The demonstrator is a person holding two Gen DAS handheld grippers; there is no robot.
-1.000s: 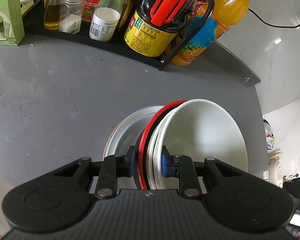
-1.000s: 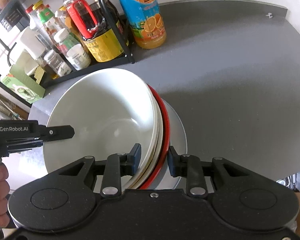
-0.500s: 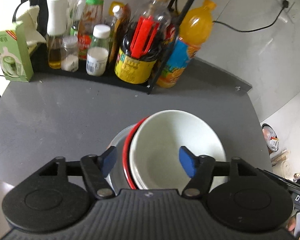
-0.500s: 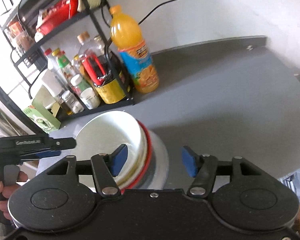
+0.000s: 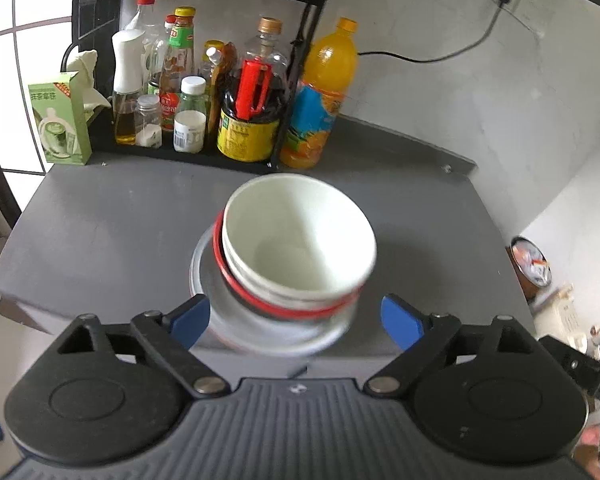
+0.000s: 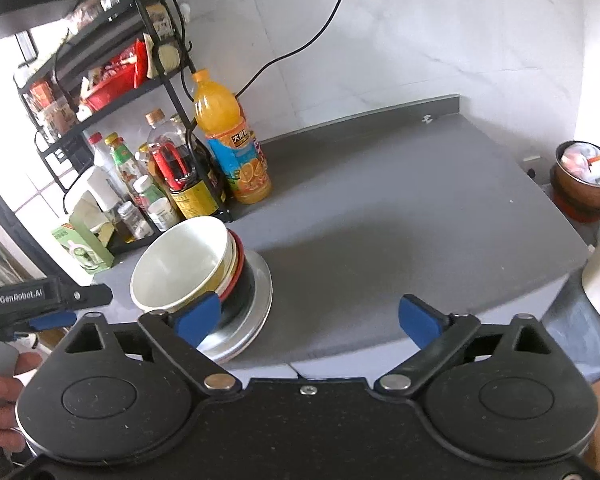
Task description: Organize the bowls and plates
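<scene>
The white bowl (image 6: 180,264) tops a stack on a silver plate (image 6: 256,300), near the orange juice bottle (image 6: 232,148); the right gripper (image 6: 308,316) gapes wide, holding nothing.

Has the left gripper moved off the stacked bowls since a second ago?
Yes. The left gripper has opened and pulled back toward the table's near edge; the bowls now sit free beyond its fingers.

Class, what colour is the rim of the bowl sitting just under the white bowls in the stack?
Red rim, seen best in the left wrist view.
</scene>
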